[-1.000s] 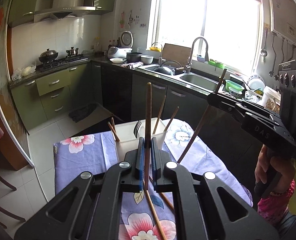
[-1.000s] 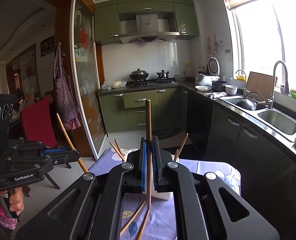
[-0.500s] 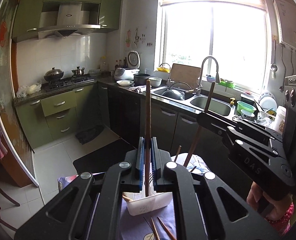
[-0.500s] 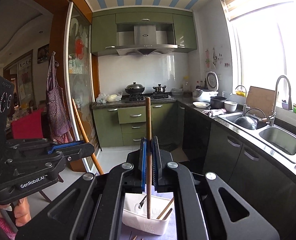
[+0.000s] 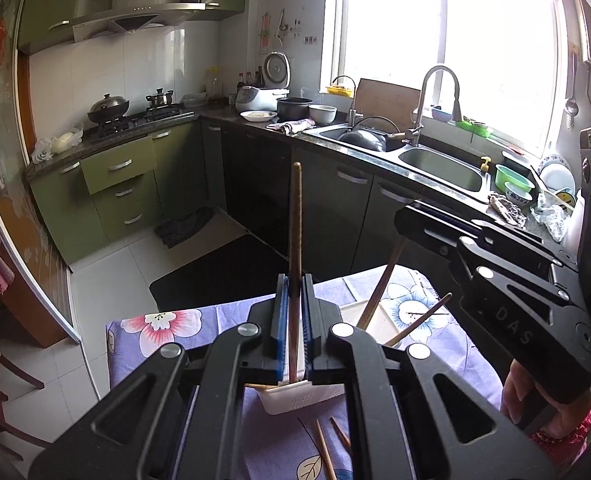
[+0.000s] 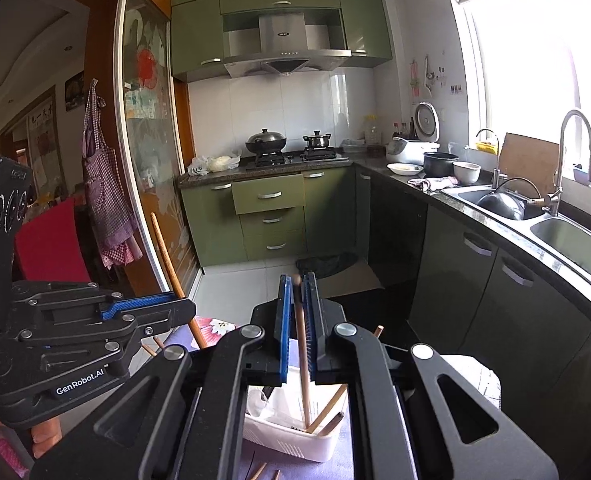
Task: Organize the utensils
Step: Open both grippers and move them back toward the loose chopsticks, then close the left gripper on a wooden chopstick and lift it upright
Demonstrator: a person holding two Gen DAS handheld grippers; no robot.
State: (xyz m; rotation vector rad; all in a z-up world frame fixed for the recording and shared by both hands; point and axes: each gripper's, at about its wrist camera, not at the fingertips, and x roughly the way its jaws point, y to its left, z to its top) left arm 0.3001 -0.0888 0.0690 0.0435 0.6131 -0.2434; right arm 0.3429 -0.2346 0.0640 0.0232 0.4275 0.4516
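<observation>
My left gripper is shut on a dark wooden chopstick that stands upright above the white utensil basket. My right gripper holds a brown chopstick between slightly parted pads; its lower end reaches down into the white basket, beside other chopsticks. In the left wrist view the right gripper is at the right with its chopstick slanting into the basket. In the right wrist view the left gripper is at the left with its chopstick.
The basket stands on a purple floral tablecloth. Loose chopsticks lie on the cloth in front of it. Kitchen counter with sink lies beyond at the right, stove at the back left, a red chair at the left.
Both grippers moved over the basket. The right chopstick has slid down between the pads, its top now level with the fingertips and its tip inside the basket.
</observation>
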